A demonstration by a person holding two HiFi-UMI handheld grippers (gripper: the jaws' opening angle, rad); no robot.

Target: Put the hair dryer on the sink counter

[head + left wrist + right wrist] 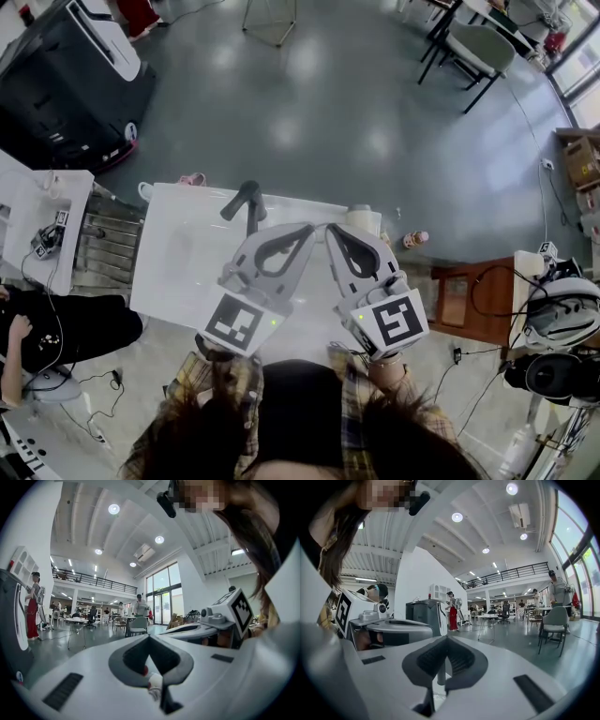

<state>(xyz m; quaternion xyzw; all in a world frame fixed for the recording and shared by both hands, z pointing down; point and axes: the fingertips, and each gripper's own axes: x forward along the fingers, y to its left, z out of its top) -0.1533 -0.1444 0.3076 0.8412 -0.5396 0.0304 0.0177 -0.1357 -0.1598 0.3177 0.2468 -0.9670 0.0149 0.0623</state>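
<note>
I cannot pick out a hair dryer in any view. The white sink counter (178, 272) lies below me, with a dark grey faucet (246, 202) at its far edge. Both grippers hover side by side over the counter's near right part, pointing level and away from me. My left gripper (310, 228) (150, 637) is shut with nothing in it. My right gripper (329, 229) (446, 637) is also shut and empty. The faucet's stem (440, 673) shows through the gap under the right jaws. Each gripper view catches the other gripper beside it.
A white roll (366, 221) stands at the counter's far right corner. A metal rack (108, 246) and a white table (42, 234) are to the left, a brown wooden stand (464, 305) to the right. A seated person (37, 337) is at the near left. Open grey floor (309, 103) lies beyond.
</note>
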